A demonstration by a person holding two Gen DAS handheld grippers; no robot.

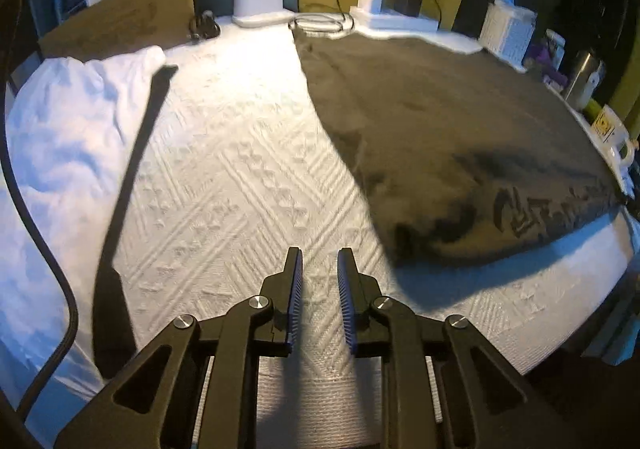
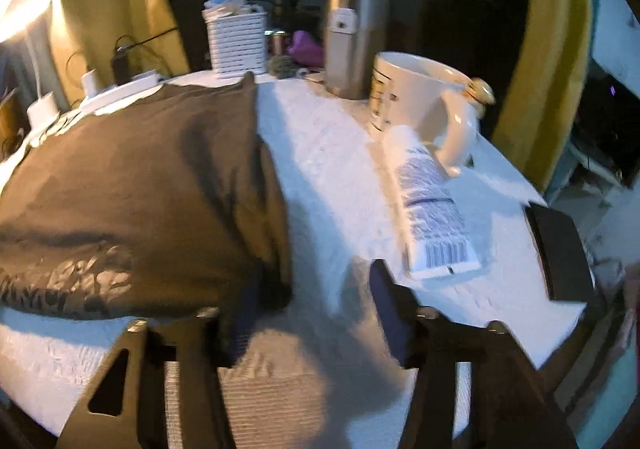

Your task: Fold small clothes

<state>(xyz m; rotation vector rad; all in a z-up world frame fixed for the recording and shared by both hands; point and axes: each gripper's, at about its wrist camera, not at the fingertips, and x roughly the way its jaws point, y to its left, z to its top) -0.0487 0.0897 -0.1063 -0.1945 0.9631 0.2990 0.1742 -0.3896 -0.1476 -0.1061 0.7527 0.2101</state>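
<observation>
A dark brown garment (image 1: 460, 137) with a dark print near its front edge lies folded on the white textured cloth (image 1: 240, 169) that covers the table. My left gripper (image 1: 319, 269) hovers just left of the garment's near corner, its jaws a narrow gap apart with only the white cloth between them. In the right wrist view the same garment (image 2: 140, 177) fills the left side. My right gripper (image 2: 316, 301) stands open at its near right corner, left finger against the fabric's edge, pads pressing on nothing. A crumpled white garment (image 1: 68, 137) lies at the far left.
A cream mug (image 2: 416, 97), a steel tumbler (image 2: 356, 37), a white tube (image 2: 432, 209) and a white slatted basket (image 2: 238, 45) crowd the table's right and back. Chargers and cables (image 1: 320, 23) line the rear edge. A dark strip (image 1: 132, 189) and a black cable (image 1: 40, 233) run beside the white garment.
</observation>
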